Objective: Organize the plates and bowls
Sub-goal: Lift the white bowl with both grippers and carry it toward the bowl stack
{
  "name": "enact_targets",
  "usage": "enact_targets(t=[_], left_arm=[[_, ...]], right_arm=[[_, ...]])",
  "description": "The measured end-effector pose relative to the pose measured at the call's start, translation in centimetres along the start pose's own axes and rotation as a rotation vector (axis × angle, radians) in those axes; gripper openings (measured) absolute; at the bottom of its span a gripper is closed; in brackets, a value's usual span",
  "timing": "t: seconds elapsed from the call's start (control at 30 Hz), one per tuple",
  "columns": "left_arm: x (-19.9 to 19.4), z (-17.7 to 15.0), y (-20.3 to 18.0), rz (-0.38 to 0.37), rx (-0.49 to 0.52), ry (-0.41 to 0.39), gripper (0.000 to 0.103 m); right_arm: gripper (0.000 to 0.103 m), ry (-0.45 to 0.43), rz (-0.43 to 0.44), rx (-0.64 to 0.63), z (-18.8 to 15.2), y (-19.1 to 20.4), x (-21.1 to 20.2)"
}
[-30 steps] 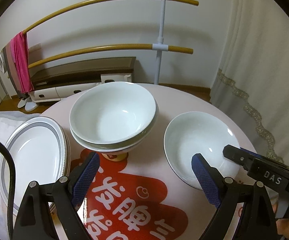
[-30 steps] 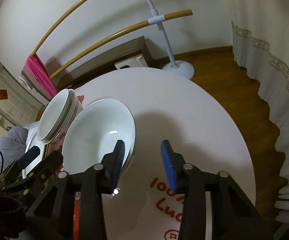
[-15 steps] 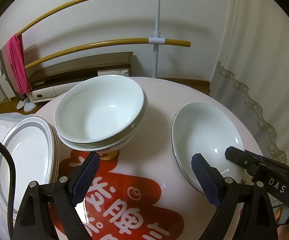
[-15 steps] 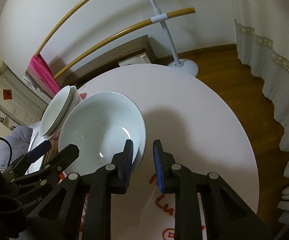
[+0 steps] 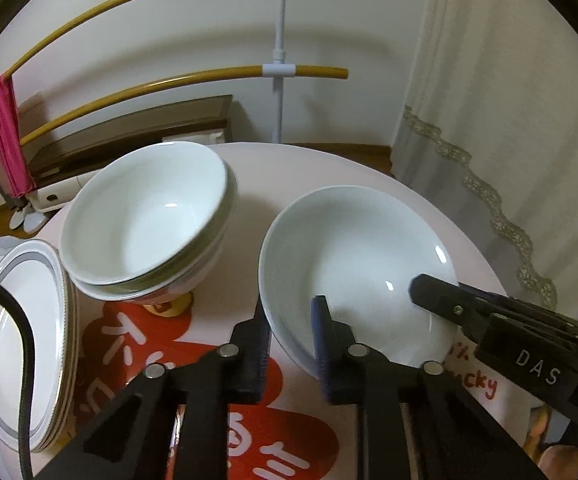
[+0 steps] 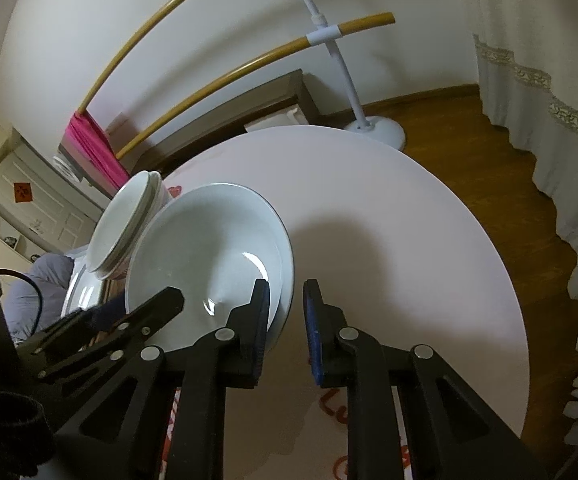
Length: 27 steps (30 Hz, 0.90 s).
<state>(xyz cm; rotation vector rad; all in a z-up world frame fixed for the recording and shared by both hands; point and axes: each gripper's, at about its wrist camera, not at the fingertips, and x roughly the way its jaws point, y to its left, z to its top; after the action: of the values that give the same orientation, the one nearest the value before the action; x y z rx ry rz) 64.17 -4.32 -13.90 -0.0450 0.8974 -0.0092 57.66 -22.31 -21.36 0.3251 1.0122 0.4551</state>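
Observation:
A wide white bowl [image 5: 353, 256] sits right of centre on the round table [image 5: 329, 168]. My left gripper [image 5: 291, 332] has its jaws closing on the bowl's near left rim, one pad inside and one outside. The right gripper's finger [image 5: 441, 296] reaches in over the opposite rim. In the right wrist view my right gripper [image 6: 285, 312] is shut on that bowl [image 6: 209, 248] at its right rim. A stack of two white bowls [image 5: 145, 216] stands to the left, and beside it a stack of grey-rimmed plates [image 5: 21, 340].
A red print [image 5: 209, 360] covers the near part of the table top. Behind the table stand a rack with wooden bars [image 5: 193, 80] and a pink towel [image 5: 5, 136]. A lace-edged curtain [image 5: 489, 160] hangs at the right over wooden floor [image 6: 469, 128].
The left gripper's jaws went from wide apart to closed around the bowl's near left rim. The right gripper's jaws narrowed onto the right rim. The bowl now looms larger in the left view.

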Motion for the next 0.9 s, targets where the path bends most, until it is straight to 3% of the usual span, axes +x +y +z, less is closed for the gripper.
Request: enact_targets(t=[0.4, 0.67, 0.9], left_arm=[[-1.4, -0.3, 1.2, -0.031, 0.006, -0.025, 0.013], [-6.5, -1.1, 3.9, -0.093, -0.034, -0.099, 0.012], [-11.2, -1.8, 7.4, -0.114, -0.059, -0.187, 0.012]], right_arm=[[0.011, -0.017, -0.019, -0.009, -0.6, 0.8, -0.5], [0.011, -0.073, -0.033, -0.050, -0.5, 2.9, -3.7], [0.011, -0.151, -0.041, -0.125, -0.1, 7.4, -7.0]])
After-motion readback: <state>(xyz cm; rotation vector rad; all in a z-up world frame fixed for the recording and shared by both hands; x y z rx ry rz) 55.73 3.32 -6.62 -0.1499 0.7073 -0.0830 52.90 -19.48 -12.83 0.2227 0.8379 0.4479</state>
